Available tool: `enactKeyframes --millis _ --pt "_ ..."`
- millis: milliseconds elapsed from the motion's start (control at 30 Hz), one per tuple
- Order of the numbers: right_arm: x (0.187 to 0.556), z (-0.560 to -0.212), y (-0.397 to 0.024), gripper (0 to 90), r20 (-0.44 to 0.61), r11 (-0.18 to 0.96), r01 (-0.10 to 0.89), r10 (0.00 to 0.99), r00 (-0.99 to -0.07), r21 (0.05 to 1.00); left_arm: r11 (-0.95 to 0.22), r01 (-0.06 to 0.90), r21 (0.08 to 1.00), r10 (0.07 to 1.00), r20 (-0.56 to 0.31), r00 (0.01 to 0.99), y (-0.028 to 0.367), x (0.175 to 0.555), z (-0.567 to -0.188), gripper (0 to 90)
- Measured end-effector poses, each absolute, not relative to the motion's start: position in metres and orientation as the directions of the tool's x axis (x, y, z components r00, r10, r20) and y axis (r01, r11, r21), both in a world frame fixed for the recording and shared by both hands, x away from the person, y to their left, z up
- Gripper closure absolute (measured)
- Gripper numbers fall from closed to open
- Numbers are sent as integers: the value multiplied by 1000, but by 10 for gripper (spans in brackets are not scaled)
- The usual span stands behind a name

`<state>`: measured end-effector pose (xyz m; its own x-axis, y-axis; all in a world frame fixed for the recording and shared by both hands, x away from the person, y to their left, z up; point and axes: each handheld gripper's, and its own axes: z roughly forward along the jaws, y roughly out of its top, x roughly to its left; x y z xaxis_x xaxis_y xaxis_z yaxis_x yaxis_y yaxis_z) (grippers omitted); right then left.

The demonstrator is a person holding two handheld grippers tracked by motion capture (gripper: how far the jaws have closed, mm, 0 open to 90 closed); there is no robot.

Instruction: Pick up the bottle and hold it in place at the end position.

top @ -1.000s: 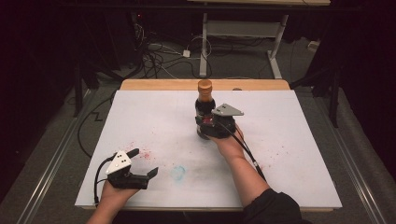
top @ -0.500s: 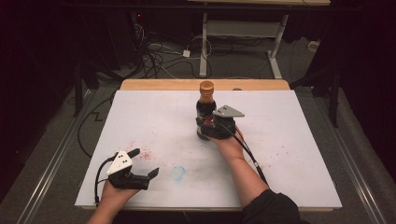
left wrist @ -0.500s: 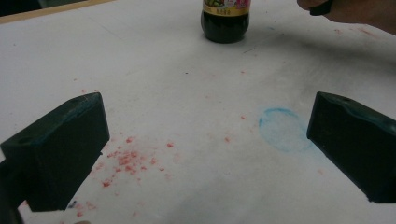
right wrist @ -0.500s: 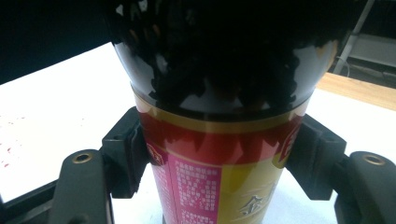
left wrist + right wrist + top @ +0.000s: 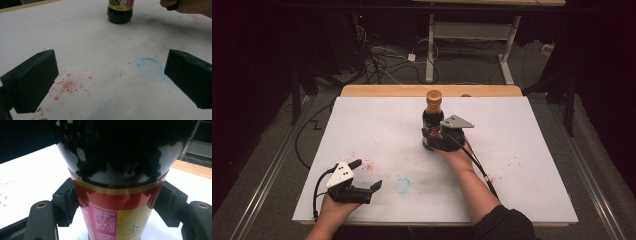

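A dark sauce bottle [image 5: 432, 116] with an orange cap and a red and gold label stands upright near the middle of the white table [image 5: 522, 150]. My right gripper [image 5: 432, 141] is shut on its lower body. In the right gripper view both pads [image 5: 67, 202] press on the label [image 5: 117, 207] from either side. My left gripper [image 5: 367, 174] rests low at the front left of the table, open, with nothing between its fingers [image 5: 32, 80]. From the left gripper view the bottle's base [image 5: 120, 15] is far ahead.
Red speckled stains [image 5: 67, 85] and a faint blue ring [image 5: 150, 68] mark the sheet near the left gripper. A wooden strip [image 5: 387, 90] runs along the table's far edge. Cables [image 5: 382, 60] and a desk frame [image 5: 467, 35] lie on the floor beyond.
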<state>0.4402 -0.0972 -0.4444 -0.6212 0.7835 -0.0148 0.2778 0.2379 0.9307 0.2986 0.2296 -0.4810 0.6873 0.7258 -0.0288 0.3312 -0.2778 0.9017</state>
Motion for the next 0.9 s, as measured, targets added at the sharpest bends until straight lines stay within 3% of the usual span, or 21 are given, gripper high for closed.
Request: enactKeyframes --millis 100,200,533,767,900 --pt "441 -444 -98 288 -14 242 281 781 -624 929 -275 335 901 724 -35 689 229 299 -482 0" --pt "440 -441 -101 163 -9 240 288 782 -623 927 -283 332 900 720 -29 693 227 299 -482 0" --pt "424 -435 -122 28 3 240 289 764 -645 927 -266 339 903 715 -51 697 225 301 -482 0" --pt "410 -435 -140 70 9 225 275 760 -650 935 -247 346 905 701 -80 708 221 306 -481 0" --pt "403 -433 -152 184 8 208 265 772 -636 942 -256 341 905 698 -71 713 214 308 -478 0"
